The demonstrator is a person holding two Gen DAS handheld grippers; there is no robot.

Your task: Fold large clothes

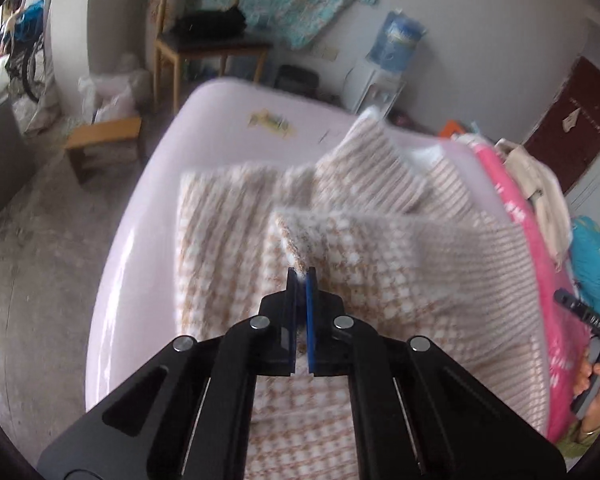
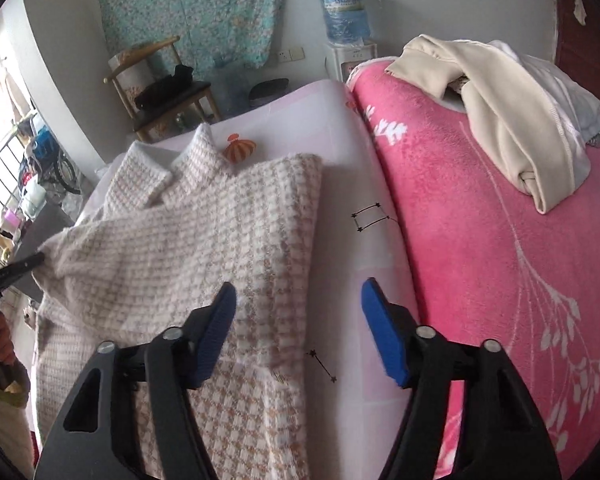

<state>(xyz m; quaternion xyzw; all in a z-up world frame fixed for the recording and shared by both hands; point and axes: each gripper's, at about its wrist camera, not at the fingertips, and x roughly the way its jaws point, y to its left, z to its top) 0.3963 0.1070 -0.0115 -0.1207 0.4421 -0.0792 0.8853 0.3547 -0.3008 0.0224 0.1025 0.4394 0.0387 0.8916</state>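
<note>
Left wrist view: left gripper [image 1: 301,274] clamped tight, its 2 blue pads pinching a raised edge of the beige-and-white houndstooth knit garment [image 1: 228,224]. Pinched fold [image 1: 296,236] stands up off the rest of the cloth, just beyond the fingertips. Garment lies spread across the pale pink bedsheet [image 1: 140,216], collar end far, lower part running near under the gripper. Bright pink floral fleece blanket [image 1: 516,216] along the garment's right side, cream cloth pile [image 1: 536,184] on it further back. Far right edge: right gripper [image 1: 592,320] seen only from the side, a hand [image 1: 596,384] on its handle; its opening can't be read from this view. Wooden chair [image 1: 204,46] and blue water bottle on a dispenser [image 1: 396,46] against the far wall. Some motion blur.

Right wrist view: right gripper [image 2: 300,292] about half open, nothing between the pads. Left pad [image 2: 216,332] hangs over the garment's [image 2: 160,256] right part, right pad [image 2: 384,328] over bare sheet [image 2: 356,184]; garment's right edge runs between the 2. No contact I can confirm. Collar [image 2: 188,160] far, beside an orange striped print [image 2: 240,150] on the sheet. Left edge: left gripper tip [image 2: 28,264] holding a lifted corner of the garment. Pink blanket [image 2: 480,260] right, cream cloth [image 2: 496,108] far on it.
</note>
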